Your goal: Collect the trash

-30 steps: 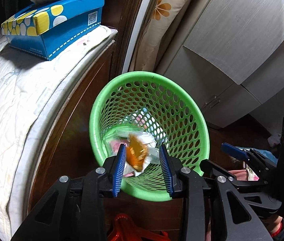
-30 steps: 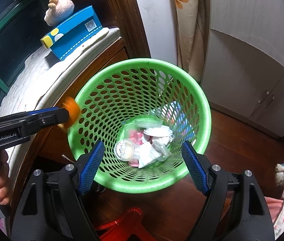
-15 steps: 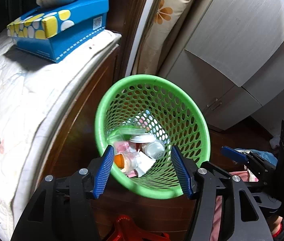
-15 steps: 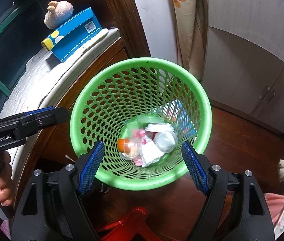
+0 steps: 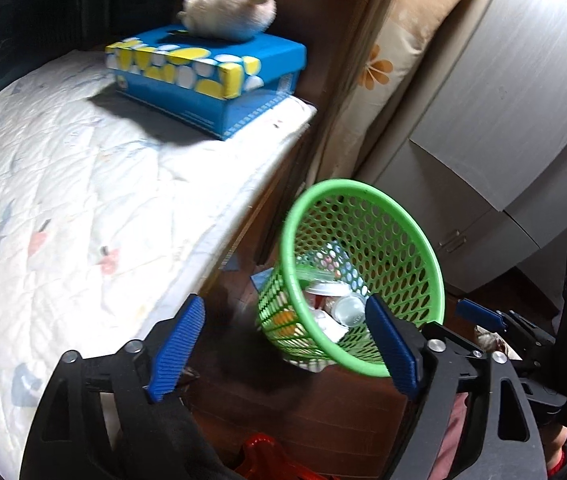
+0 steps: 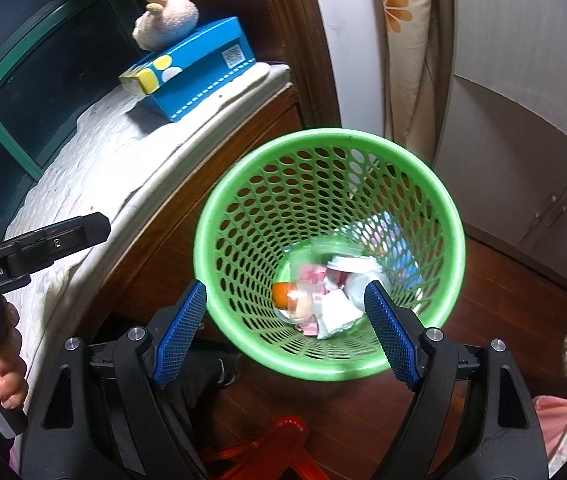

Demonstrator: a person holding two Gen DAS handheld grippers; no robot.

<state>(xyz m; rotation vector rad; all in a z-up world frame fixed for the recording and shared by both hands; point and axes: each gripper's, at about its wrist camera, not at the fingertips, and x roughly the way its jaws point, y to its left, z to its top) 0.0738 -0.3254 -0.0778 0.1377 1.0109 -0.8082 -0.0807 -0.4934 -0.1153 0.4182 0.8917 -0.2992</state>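
Note:
A green mesh basket (image 5: 363,189) (image 6: 323,134) stands on the wooden floor beside the bed. Inside it lie an orange-capped clear bottle (image 6: 289,300), white cups (image 5: 347,308) and crumpled paper (image 6: 337,314). My left gripper (image 5: 283,344) hangs to the left of the basket, over the bed's edge. Its jaws are opening and nothing is between them. In the right wrist view the left gripper (image 6: 63,236) shows at the left, held by a hand. My right gripper (image 6: 285,332) stands open above the basket's near rim, holding nothing.
A blue tissue box (image 5: 203,76) with a plush toy (image 5: 229,10) on it sits on the white quilted mattress (image 5: 63,200). White cabinet doors (image 5: 483,120) stand behind the basket. A red plastic object (image 6: 279,444) lies on the floor below the grippers.
The left gripper let go of the orange-capped piece, which now lies in the basket. Its jaws spread wide and it swung left toward the bed. The right gripper drew back slightly.

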